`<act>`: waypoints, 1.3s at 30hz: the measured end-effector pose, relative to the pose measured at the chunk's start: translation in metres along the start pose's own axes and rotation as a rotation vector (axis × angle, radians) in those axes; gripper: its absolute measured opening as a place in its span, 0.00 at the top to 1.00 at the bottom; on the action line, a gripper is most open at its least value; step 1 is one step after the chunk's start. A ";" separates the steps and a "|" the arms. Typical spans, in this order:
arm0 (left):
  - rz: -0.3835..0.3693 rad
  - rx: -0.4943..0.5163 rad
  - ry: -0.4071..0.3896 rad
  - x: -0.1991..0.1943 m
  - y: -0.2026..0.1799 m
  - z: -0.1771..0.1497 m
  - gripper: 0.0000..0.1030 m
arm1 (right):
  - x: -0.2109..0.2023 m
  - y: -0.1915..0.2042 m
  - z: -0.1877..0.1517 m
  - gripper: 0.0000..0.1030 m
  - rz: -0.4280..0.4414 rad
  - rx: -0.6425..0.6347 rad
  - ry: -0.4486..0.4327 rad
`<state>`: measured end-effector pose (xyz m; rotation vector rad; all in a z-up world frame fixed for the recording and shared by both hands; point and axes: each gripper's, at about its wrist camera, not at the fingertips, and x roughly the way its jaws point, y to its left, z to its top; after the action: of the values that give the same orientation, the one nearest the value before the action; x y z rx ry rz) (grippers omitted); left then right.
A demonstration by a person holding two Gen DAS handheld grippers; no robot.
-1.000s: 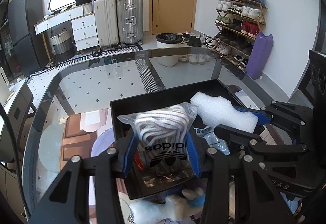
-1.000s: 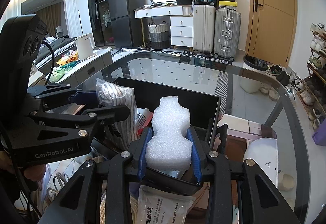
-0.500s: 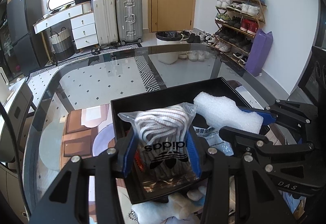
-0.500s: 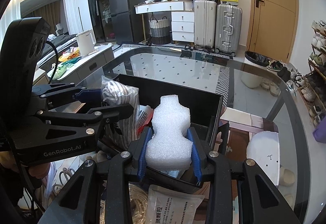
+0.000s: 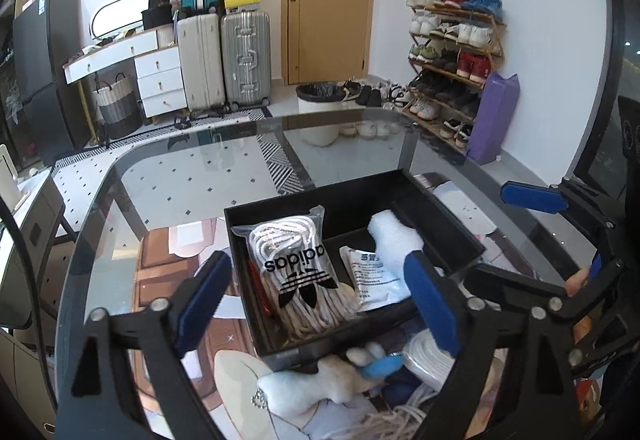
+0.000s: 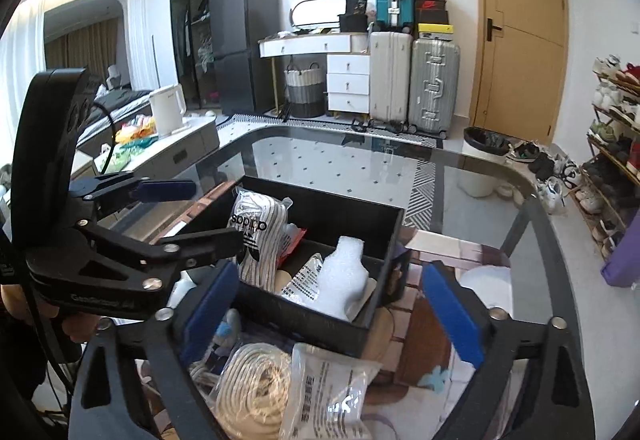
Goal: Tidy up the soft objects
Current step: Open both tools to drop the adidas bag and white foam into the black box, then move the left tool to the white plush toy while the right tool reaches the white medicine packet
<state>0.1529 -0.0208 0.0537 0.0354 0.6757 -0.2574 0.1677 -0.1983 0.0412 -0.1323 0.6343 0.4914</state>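
A black box point(image 5: 436, 214) point(image 6: 320, 324) stands on the glass table. In it lie a clear bag of white laces with an adidas logo point(image 5: 298, 274) point(image 6: 256, 240), a white foam piece point(image 5: 394, 242) point(image 6: 344, 272) and a white sachet point(image 5: 376, 276) point(image 6: 306, 280). My left gripper point(image 5: 316, 304) is open and empty, held back above the box's near side. My right gripper point(image 6: 332, 314) is open and empty too, above the box's near edge. Each gripper shows in the other's view, the right one in the left wrist view point(image 5: 532, 196) and the left one in the right wrist view point(image 6: 168, 190).
In front of the box lie a white plush toy point(image 5: 332, 380), a coil of white rope point(image 6: 256, 380) and a white printed packet point(image 6: 332, 392). The glass table point(image 5: 192, 180) stretches beyond the box. A shoe rack point(image 5: 452, 60) and suitcases point(image 5: 244, 56) stand at the walls.
Both grippers have opened and pulled back. The lace bag and the foam piece, held a second ago, now lie in the box.
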 end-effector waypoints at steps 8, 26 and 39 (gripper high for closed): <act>0.032 -0.039 -0.008 -0.018 0.007 -0.011 0.00 | -0.021 -0.007 -0.010 0.01 -0.002 0.045 -0.015; 0.086 -0.075 0.055 -0.021 0.009 -0.048 0.00 | -0.026 -0.017 -0.039 0.01 -0.003 0.122 0.039; 0.078 -0.064 0.090 -0.017 0.007 -0.058 0.00 | -0.022 -0.016 -0.052 0.01 0.008 0.143 0.078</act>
<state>0.1063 -0.0038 0.0187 0.0127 0.7703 -0.1598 0.1323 -0.2345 0.0125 -0.0137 0.7445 0.4481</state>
